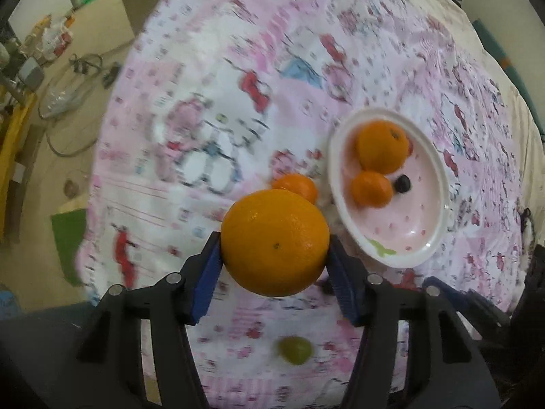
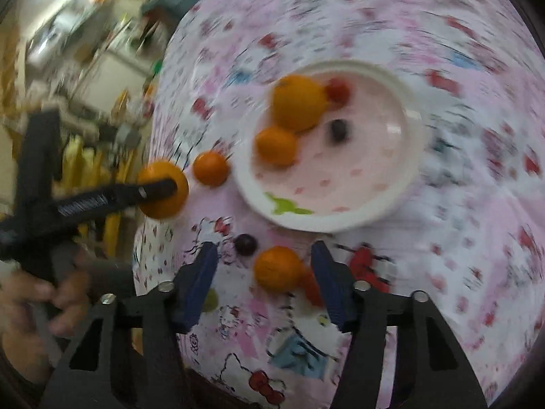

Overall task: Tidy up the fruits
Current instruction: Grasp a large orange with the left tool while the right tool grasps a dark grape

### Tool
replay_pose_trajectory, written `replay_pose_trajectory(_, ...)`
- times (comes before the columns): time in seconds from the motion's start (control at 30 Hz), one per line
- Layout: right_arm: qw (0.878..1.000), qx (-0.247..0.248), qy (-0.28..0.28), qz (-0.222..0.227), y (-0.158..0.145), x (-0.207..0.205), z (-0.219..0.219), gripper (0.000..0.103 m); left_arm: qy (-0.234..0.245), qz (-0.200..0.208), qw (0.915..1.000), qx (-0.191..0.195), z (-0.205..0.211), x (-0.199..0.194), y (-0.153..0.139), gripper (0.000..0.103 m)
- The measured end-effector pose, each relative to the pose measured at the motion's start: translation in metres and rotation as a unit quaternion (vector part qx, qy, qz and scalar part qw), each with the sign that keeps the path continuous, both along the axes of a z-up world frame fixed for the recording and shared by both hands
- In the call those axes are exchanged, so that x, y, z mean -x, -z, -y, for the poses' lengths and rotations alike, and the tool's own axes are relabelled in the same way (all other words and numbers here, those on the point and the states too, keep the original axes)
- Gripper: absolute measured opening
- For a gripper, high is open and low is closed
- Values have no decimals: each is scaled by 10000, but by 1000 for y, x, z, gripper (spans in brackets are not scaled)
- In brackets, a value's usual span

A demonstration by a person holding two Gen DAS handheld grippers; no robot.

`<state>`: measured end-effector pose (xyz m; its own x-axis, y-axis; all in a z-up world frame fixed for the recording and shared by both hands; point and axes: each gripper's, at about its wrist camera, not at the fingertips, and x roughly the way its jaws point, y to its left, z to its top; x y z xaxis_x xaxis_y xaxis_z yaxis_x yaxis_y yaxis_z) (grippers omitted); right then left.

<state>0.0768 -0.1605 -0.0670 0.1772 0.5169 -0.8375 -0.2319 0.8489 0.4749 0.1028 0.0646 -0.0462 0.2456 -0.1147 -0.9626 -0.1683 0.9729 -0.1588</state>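
Orange [image 1: 275, 242], firm and round, sits clamped at its widest between the left gripper [image 1: 274, 266] pads, lifted beside the plate [image 1: 439, 184]; its waxy skin may slip. Right gripper [image 2: 260, 279] stands part open around a small mandarin [image 2: 277, 267], not yet pinching it.

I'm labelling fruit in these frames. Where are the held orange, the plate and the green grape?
held orange [image 1: 275, 242]: left wrist view, middle of its peel.
plate [image 1: 439, 184]: left wrist view, right part of its white rim.
green grape [image 1: 295, 349]: left wrist view, its centre.
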Motion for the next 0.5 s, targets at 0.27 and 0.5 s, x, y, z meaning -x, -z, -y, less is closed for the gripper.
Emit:
replay_pose_trajectory(0.27,9833,1114,-1337,532,21,2,-77,49,-162,-90,9998,-67,-41,11,12,55)
replay_pose_trajectory(0.5,9631,1676,-2095,223,50,-8,-108,36,-174,-174,9997,30,-52,15,16,55)
